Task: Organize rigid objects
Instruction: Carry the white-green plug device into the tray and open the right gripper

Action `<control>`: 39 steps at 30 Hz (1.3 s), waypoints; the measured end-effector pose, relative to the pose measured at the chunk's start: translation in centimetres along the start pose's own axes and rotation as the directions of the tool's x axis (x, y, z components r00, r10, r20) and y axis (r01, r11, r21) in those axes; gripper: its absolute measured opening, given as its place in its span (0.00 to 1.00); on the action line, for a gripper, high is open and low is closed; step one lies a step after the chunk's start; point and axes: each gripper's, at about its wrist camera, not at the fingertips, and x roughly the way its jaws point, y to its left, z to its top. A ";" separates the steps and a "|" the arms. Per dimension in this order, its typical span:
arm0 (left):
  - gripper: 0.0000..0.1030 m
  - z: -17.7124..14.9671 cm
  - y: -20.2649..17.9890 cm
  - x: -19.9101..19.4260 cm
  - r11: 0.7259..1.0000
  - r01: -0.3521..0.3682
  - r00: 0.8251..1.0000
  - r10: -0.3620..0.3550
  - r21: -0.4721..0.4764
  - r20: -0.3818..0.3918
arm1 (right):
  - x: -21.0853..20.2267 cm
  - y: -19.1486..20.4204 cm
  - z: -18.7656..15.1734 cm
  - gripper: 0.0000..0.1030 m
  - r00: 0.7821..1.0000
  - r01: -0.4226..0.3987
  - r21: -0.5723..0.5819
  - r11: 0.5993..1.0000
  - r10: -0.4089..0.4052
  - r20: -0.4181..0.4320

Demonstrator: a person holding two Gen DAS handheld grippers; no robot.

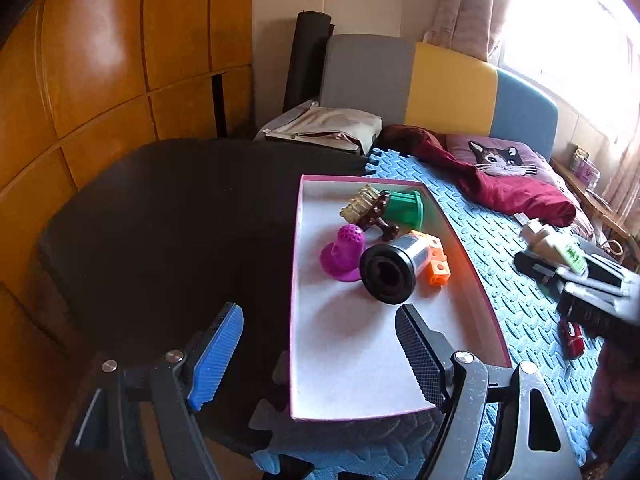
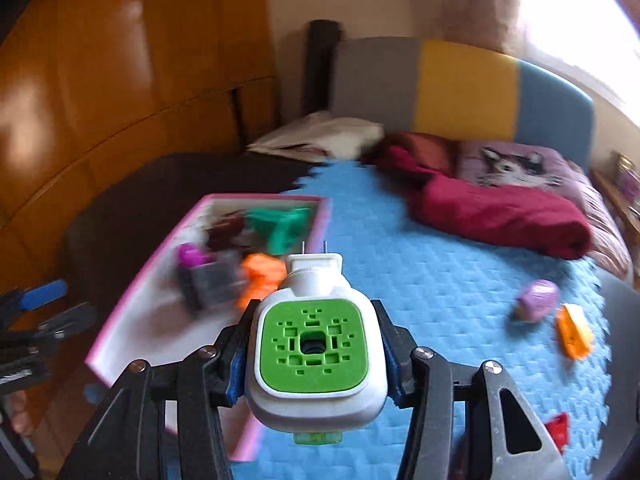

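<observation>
1 plug-in device (image 2: pixel 316 344) gripped beside tray's rim (image 2: pixel 132 300).

No legible text, brand name, number or sign appears in either wrist view. The green face of the white plug-in device (image 2: pixel 316 344) bears only a pattern of cut-out squares, not lettering.

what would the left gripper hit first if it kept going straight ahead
Probably the black cylinder lying in the pink tray. The open left gripper points over the tray's bare near floor toward it, though depth is hard to judge.
</observation>
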 end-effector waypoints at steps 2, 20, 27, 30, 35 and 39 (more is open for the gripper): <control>0.77 0.0 0.3 0.0 1.000 -0.005 1.000 0.005 -0.007 0.000 | 0.6 1.6 -0.2 0.51 1.000 -0.021 -0.028 0.999 0.021 -0.015; 0.77 -0.3 2.0 0.5 0.999 -0.017 1.000 0.017 -0.045 -0.010 | 8.3 4.6 -1.5 0.51 0.988 0.102 -0.109 0.989 -0.114 -0.106; 0.77 -0.3 2.0 0.5 0.999 -0.022 1.000 0.021 -0.043 -0.013 | 7.9 3.6 -1.3 0.52 0.992 0.061 -0.031 0.998 -0.064 -0.107; 0.77 -0.3 2.0 0.5 0.999 -0.023 1.000 0.022 -0.040 -0.012 | 7.0 2.9 -1.3 0.52 0.996 0.032 0.016 0.999 -0.030 -0.089; 0.77 -0.3 1.8 0.4 0.999 -0.023 1.000 0.023 -0.035 -0.013 | 5.5 2.3 -1.2 0.53 0.998 0.016 0.063 0.998 -0.013 -0.055; 0.77 -0.3 1.6 0.2 0.999 -0.022 1.000 0.022 -0.028 -0.010 | 4.1 1.6 -1.1 0.53 1.000 0.020 0.090 0.996 -0.017 -0.024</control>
